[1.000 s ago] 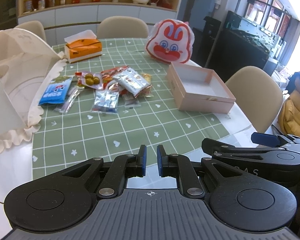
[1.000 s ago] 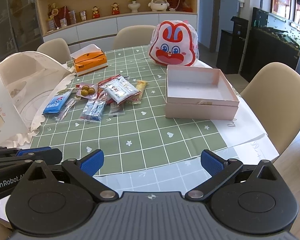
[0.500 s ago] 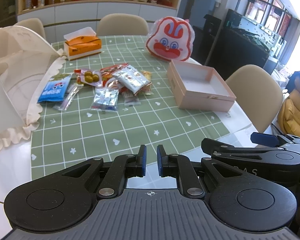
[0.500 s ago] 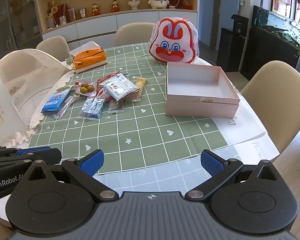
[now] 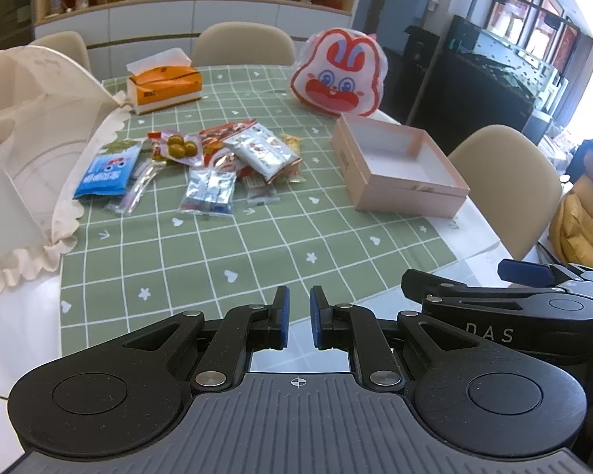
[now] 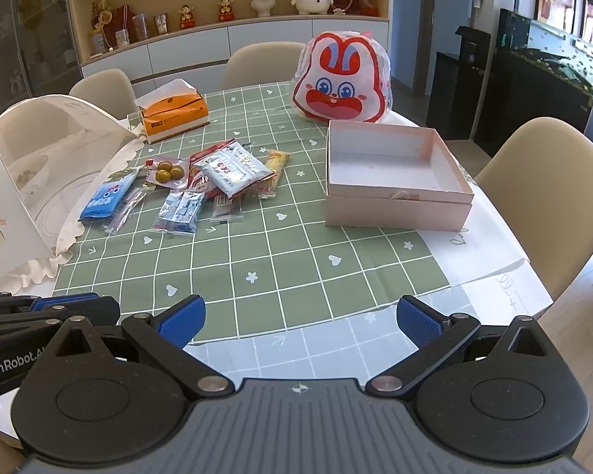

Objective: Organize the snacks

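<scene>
One table (image 6: 490, 272) carries one green checked tablecloth (image 6: 280, 260) with white hearts and stars. Three beige upholstered chairs (image 6: 549, 197) are visible around it in the right wrist view: one at 3 o'clock, two along the far edge at 11 and 12 o'clock.

One cream mesh food cover with a frilled hem (image 6: 27, 181) stands at 9 o'clock; a bowl shows dimly through it, contents indistinct.

One red-and-white rabbit-face bag wrapped in clear plastic (image 6: 342, 79) stands upright at 1 o'clock, just behind the box.

One shallow square pink cardboard box with a white interior (image 6: 395, 213) sits at 2 o'clock; it is open-topped and holds nothing.

One orange tissue box (image 6: 174, 114) lies at 11 o'clock, a white tissue protruding.

The snacks form one loose cluster at 11 o'clock, well apart from the pink box; roughly eight packets, overlapping, so the count is uncertain. Distinguishable: one silver-white pillow packet (image 6: 233, 170) atop the pile, one blue flat packet (image 6: 106, 195) at the cluster's left, one clear packet of small blue-wrapped pieces (image 6: 180, 209), one clear pack of three green-brown round fruits (image 6: 168, 170), one yellow stick packet (image 6: 274, 166).

Two grippers at 6 o'clock: the left gripper (image 5: 299, 318) has its blue pads nearly together, gripping nothing; the right gripper (image 6: 300, 316) is spread wide, also empty.
</scene>
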`<state>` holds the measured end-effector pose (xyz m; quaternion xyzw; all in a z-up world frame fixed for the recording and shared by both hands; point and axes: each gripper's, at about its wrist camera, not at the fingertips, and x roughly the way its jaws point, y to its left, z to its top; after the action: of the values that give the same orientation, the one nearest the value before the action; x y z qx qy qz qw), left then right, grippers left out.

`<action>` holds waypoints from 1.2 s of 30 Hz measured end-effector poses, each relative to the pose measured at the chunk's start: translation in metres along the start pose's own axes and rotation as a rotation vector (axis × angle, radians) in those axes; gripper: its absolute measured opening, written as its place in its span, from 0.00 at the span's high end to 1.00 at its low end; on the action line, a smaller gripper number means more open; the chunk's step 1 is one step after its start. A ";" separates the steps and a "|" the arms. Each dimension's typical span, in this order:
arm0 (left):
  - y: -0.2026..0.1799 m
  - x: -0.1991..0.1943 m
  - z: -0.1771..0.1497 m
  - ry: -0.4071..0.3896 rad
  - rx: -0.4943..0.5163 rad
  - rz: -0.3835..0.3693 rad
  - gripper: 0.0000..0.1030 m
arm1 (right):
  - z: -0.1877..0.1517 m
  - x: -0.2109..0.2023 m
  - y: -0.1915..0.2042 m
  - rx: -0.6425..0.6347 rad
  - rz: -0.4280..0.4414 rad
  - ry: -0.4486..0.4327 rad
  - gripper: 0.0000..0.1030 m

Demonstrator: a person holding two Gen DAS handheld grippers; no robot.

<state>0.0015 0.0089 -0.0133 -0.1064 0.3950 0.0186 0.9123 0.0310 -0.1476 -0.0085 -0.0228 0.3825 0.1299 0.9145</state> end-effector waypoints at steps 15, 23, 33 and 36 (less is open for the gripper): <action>0.016 0.018 0.002 0.039 -0.037 -0.009 0.87 | 0.006 0.021 0.005 -0.012 0.003 0.038 0.00; 0.059 0.050 0.029 0.054 -0.106 -0.078 0.87 | 0.016 0.058 0.018 -0.098 -0.025 -0.020 0.00; 0.161 0.108 0.087 0.103 -0.147 0.038 0.87 | 0.042 0.126 0.071 -0.155 -0.043 0.081 0.00; 0.189 0.121 0.100 0.099 -0.163 0.053 0.87 | 0.059 0.147 0.092 -0.139 -0.041 0.085 0.00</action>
<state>0.1343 0.2080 -0.0679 -0.1704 0.4396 0.0694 0.8791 0.1471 -0.0180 -0.0652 -0.0997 0.4105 0.1361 0.8961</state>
